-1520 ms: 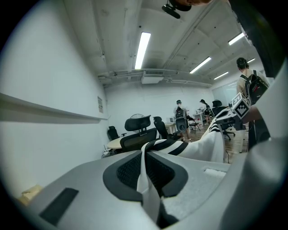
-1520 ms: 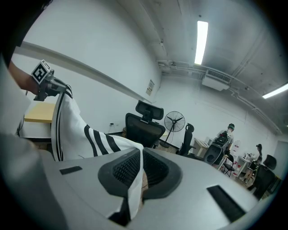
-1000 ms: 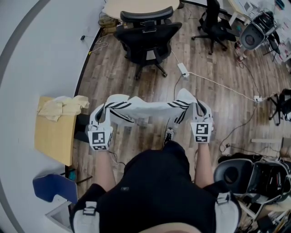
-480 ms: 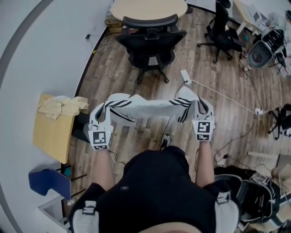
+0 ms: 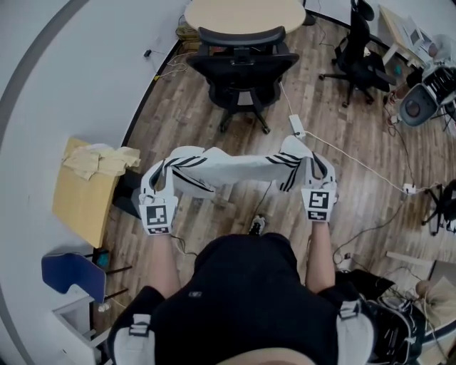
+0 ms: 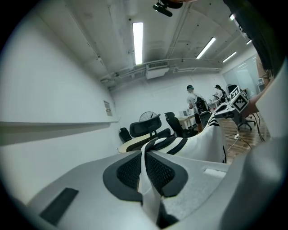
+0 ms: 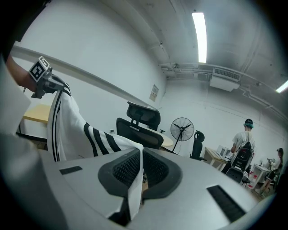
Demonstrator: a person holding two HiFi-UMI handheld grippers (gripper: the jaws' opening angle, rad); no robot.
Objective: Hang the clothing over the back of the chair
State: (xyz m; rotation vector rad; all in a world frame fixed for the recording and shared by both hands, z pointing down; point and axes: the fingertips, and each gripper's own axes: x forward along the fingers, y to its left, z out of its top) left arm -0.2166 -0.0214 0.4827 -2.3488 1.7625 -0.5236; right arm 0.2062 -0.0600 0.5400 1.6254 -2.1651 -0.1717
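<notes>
The person holds the white clothing (image 5: 239, 170) with black stripes in the air in front of the body, stretched between the two grippers above the wooden floor (image 5: 185, 121). The left gripper (image 5: 159, 187) is clenched on one end of it: in the left gripper view a thin fold of white fabric is pinched between the dark pads (image 6: 128, 173). The right gripper (image 5: 316, 184) grasps the other end in the same manner. I judge that the garment is held wide and nearly level so that its middle can be laid across a backrest without bunching. The black office chair (image 5: 244, 68) stands ahead, in front of a round table (image 5: 242, 13), well apart from the clothing. Whether each gripper holds a sleeve or a hem I cannot tell surely, because the fabric folds over the jaws. The hanging is not yet done; the next move calls for carrying the cloth forward and raising it above the chair back
</notes>
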